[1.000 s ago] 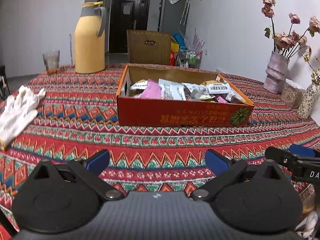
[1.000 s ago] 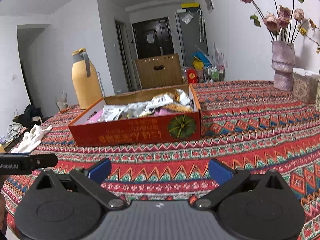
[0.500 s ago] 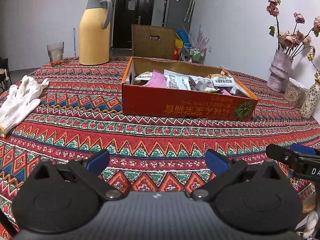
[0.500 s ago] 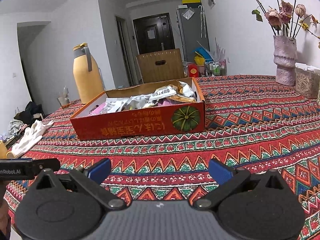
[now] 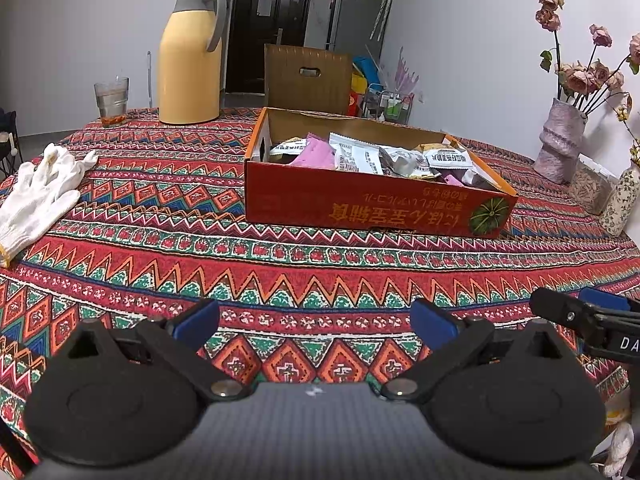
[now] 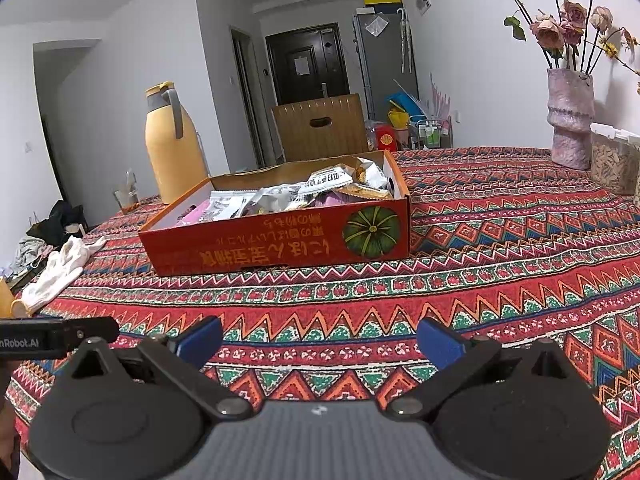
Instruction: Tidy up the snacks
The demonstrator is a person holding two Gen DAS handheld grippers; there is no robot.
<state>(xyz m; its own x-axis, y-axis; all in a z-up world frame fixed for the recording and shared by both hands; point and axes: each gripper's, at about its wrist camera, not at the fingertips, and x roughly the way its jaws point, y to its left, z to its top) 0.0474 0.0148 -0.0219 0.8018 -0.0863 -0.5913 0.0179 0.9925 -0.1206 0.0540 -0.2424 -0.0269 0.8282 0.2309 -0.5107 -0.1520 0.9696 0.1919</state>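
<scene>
A shallow red cardboard box (image 5: pixel 360 208) (image 6: pixel 276 246) with a pumpkin print sits mid-table, filled with several snack packets (image 5: pixel 372 156) (image 6: pixel 304 194), white, silver and pink. My left gripper (image 5: pixel 314 320) hangs open over the patterned tablecloth, well short of the box's near wall, nothing between its blue pads. My right gripper (image 6: pixel 320 340) is also open and empty, at a similar distance from the box. Each gripper's tip shows at the edge of the other's view.
A yellow thermos jug (image 5: pixel 190 56) and a glass (image 5: pixel 112 98) stand at the far left. White work gloves (image 5: pixel 40 196) lie on the left. A vase of dried roses (image 6: pixel 570 120), a small floral vase (image 5: pixel 620 204) and a clear container (image 6: pixel 612 162) stand on the right. A chair back (image 5: pixel 308 76) rises behind the table.
Both grippers have risen and moved slightly closer, so the box looks larger and is seen more from above. Both stay open and empty.
</scene>
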